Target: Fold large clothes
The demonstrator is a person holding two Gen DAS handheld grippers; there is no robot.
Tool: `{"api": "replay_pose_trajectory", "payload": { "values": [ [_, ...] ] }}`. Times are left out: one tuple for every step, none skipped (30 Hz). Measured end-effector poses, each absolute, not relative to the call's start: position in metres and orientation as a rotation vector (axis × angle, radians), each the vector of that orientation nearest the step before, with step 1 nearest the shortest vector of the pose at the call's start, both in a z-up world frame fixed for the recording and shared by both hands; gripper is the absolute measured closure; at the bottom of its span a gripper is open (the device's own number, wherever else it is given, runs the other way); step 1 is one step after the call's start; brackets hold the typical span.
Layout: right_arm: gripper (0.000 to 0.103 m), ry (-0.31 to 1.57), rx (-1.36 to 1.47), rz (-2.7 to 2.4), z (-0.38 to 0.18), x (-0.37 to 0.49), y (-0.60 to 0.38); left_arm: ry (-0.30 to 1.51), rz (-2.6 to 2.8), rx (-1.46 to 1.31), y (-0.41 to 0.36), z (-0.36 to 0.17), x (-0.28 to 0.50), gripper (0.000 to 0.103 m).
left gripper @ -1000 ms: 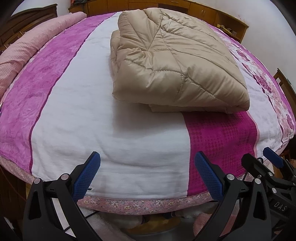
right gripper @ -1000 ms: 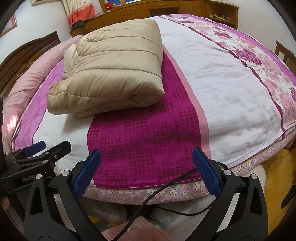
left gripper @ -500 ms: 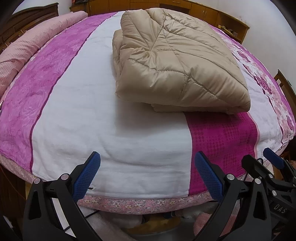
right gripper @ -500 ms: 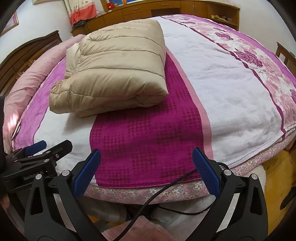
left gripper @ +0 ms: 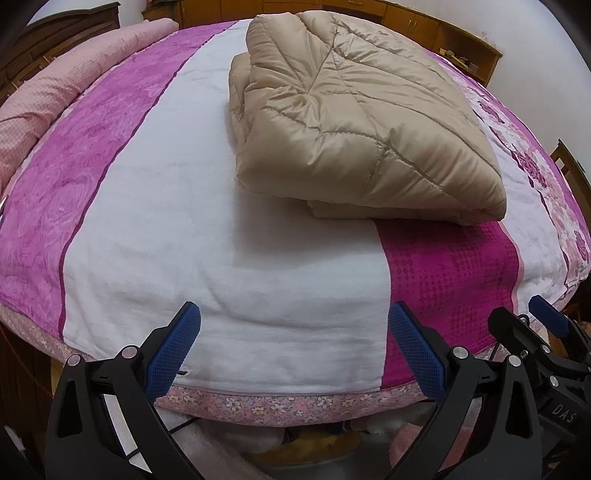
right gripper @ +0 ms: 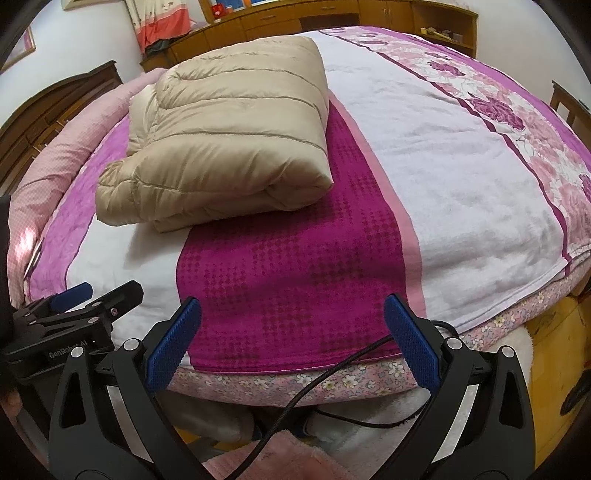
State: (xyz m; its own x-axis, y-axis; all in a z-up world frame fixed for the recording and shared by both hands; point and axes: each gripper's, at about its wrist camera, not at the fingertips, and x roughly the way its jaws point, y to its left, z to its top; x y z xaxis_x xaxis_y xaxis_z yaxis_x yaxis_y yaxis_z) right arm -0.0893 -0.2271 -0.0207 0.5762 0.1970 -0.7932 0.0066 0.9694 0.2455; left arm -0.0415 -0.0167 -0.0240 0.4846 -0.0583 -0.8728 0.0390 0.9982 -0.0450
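Well, you're facing a bed (left gripper: 221, 280) covered by a towel-like spread in white, magenta and purple stripes, with a floral border (left gripper: 280, 406) along the near edge. Wooden cabinets (right gripper: 280, 18) line the far wall, a dark headboard (right gripper: 59, 107) stands at the left, and a pink bolster (left gripper: 74, 85) runs along that side.

Your left gripper (left gripper: 291, 350) and right gripper (right gripper: 291, 343) both hang just off the near edge, fingers spread wide and gripping nothing. Each shows in the other's view, close side by side. A black cable (right gripper: 314, 384) droops below the right one.

Between that edge and the jacket (left gripper: 354, 122) lies a flat, bare stretch of spread; more bare room opens to the right.

The jacket is beige, puffy and quilted, with a slight sheen. It sits folded into a thick, rounded bundle at mid-bed, straddling the white and magenta stripes, its layered edge towards you.
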Motion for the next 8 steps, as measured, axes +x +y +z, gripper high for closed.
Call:
{"api": "replay_pose_trajectory", "payload": {
  "values": [
    [0.005, 0.955, 0.232, 0.112, -0.021, -0.089, -0.227, 1.064, -0.063, -0.02, -0.017, -0.024, -0.041, 0.006],
    [0.005, 0.958, 0.232, 0.112, -0.022, -0.088, -0.227, 1.066, -0.062, -0.022, -0.016, -0.025, -0.041, 0.006],
    [0.005, 0.96, 0.231, 0.112, -0.023, -0.088, -0.227, 1.069, -0.059, -0.027, -0.015, -0.026, -0.041, 0.006],
    [0.005, 0.962, 0.231, 0.114, -0.023, -0.087, -0.228, 1.075, -0.059, -0.036, -0.013, -0.027, -0.04, 0.006],
    [0.005, 0.966, 0.233, 0.114, -0.023, -0.086, -0.228, 1.084, -0.056, -0.04, -0.011, -0.029, -0.038, 0.006],
    [0.005, 0.968, 0.236, 0.115, -0.024, -0.085, -0.229, 1.092, -0.053, -0.04, -0.009, -0.03, -0.036, 0.006],
    [0.005, 0.969, 0.242, 0.119, -0.024, -0.083, -0.231, 1.094, -0.05, -0.039, -0.007, -0.03, -0.034, 0.006],
    [0.005, 0.97, 0.252, 0.123, -0.023, -0.079, -0.234, 1.091, -0.043, -0.041, -0.002, -0.03, -0.032, 0.006]
  ]
}}
